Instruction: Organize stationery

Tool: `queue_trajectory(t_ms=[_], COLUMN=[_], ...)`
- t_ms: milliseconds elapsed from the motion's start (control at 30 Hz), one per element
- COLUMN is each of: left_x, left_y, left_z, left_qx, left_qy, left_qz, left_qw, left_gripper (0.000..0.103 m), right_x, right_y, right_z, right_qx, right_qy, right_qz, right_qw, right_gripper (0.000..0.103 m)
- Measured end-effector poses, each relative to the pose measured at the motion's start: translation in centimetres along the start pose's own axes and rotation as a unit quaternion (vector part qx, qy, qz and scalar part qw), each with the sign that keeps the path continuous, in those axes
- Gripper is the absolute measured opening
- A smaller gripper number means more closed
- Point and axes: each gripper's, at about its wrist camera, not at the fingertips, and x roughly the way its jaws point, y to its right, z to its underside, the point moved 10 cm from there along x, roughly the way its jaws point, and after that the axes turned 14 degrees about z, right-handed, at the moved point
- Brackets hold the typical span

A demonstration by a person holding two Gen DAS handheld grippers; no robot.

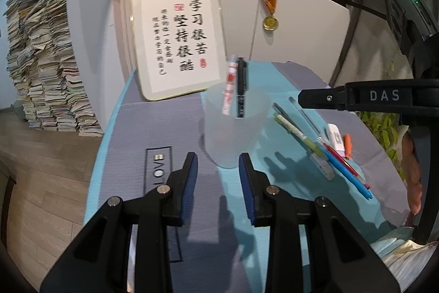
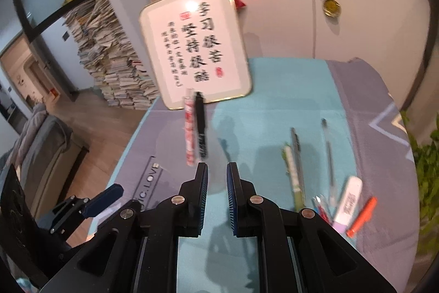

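A frosted pen cup [image 1: 233,125] stands on the table mat and holds a red-and-white pen [image 1: 230,85] and a black pen [image 1: 241,87]. My left gripper [image 1: 218,166] is open and empty just in front of the cup. My right gripper [image 2: 216,177] is open and empty above the mat, near the two upright pens [image 2: 196,128]; it shows from the side in the left wrist view [image 1: 304,98]. Several loose pens [image 1: 315,144] [image 2: 296,169], a white eraser [image 2: 348,199] and an orange marker [image 2: 362,216] lie to the right.
A framed calligraphy board [image 1: 175,43] leans on the wall behind the cup. A medal [image 1: 270,22] hangs on the wall. Tall stacks of books [image 1: 41,59] stand on the floor left. A green plant [image 2: 428,164] is past the mat's right edge.
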Motion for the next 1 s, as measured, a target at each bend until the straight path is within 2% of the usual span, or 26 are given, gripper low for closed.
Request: queue_trajectory(t_ms=[233, 567, 733, 867, 1000], left_x=[0.9, 3.2, 5.2, 7.0, 8.8], left_y=[3.0, 7.3, 9.7, 11.4, 12.5], left_z=[0.3, 0.7, 1.0, 1.1, 1.0], left_qx=[0.021, 0.046, 0.054, 0.058, 0.057], left_qy=[-0.015, -0.044, -0.065, -0.078, -0.091], left_qz=[0.018, 0.032, 0.040, 0.052, 0.053], left_qw=[0.9995, 0.9975, 0.9957, 0.9939, 0.9928], left_gripper=[0.029, 0.031, 0.033, 0.034, 0.034], right_x=[-0.8, -0.6, 0.0, 0.7, 1.3], right_y=[4.4, 10.1, 12.0, 13.0, 14.1], right_z=[1.5, 4.6, 6.4, 7.9, 9.0], right_qx=[0.043, 0.071, 0.061, 0.048, 0.030], right_qy=[-0.006, -0.030, -0.049, -0.065, -0.070], right_qz=[0.013, 0.029, 0.029, 0.013, 0.019], right_qw=[0.999, 0.997, 0.996, 0.997, 0.997], right_gripper=[0.013, 0.013, 0.013, 0.013, 0.013])
